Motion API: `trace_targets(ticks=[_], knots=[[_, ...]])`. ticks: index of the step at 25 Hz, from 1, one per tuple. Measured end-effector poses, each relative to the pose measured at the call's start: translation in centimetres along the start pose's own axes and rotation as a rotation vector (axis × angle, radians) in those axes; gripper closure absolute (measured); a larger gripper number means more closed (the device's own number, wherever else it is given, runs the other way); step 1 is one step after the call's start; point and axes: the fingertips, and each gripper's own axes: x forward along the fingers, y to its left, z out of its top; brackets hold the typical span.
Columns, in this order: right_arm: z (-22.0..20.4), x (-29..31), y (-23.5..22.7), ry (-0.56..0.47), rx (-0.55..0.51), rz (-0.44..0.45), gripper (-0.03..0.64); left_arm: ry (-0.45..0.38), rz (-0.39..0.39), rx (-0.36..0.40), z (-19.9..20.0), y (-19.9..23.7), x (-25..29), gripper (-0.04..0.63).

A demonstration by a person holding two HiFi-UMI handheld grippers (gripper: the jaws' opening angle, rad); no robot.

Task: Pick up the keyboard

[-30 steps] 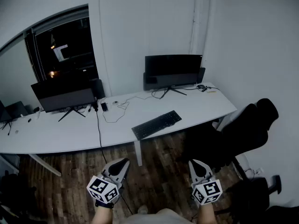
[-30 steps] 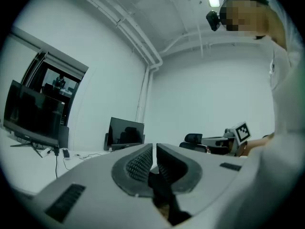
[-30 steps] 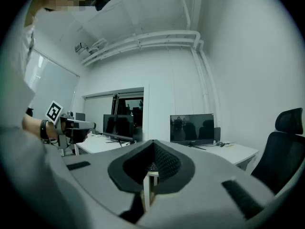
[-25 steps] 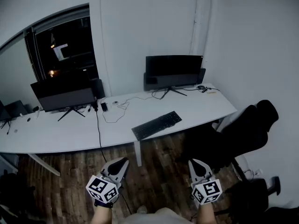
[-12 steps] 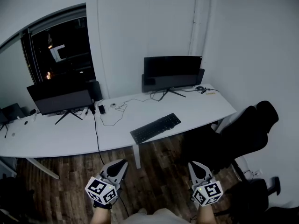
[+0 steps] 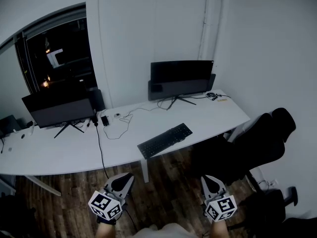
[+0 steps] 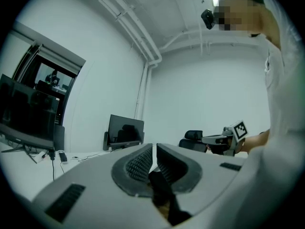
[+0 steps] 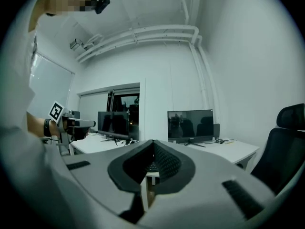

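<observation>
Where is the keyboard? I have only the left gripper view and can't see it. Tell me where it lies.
Observer: In the head view the keyboard lies slantwise near the front edge of the white desk, before the right-hand monitor.
Operator: Report the right tool's jaws.
Observer: The right tool is shut, nothing between its jaws.
Operator: Say whether either tool touches it.
Observer: No; the left tool and the right both hang over the wooden floor, short of the desk.

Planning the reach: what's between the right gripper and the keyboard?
Head view: between the right gripper and the keyboard lie only wooden floor and the white desk's front edge. The black chair crowds that line from the right.
</observation>
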Motion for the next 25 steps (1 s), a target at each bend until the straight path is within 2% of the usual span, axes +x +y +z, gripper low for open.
trace_targets(ticks=[5, 11, 18, 25], knots=[[-1.0, 1.4, 0.2, 0.018, 0.003, -0.023, 0.613, 0.021, -0.026, -0.001, -1.0, 1.5, 0.4, 0.572], [-1.8, 4.6, 0.7, 0.057, -0.023, 0.0, 0.613, 0.062, -0.031, -0.014, -1.9, 3.4, 1.4, 0.572], [-2.5, 10.4, -0.2, 0.073, -0.021, 0.049, 0.613, 0.08, 0.002, -0.035, -3.6, 7.2, 3.7, 0.572], [-3.2, 17.1, -3.7, 0.081, 0.0, 0.085, 0.612, 0.104, 0.036, -0.041, -3.9, 11.0, 9.0, 0.572]])
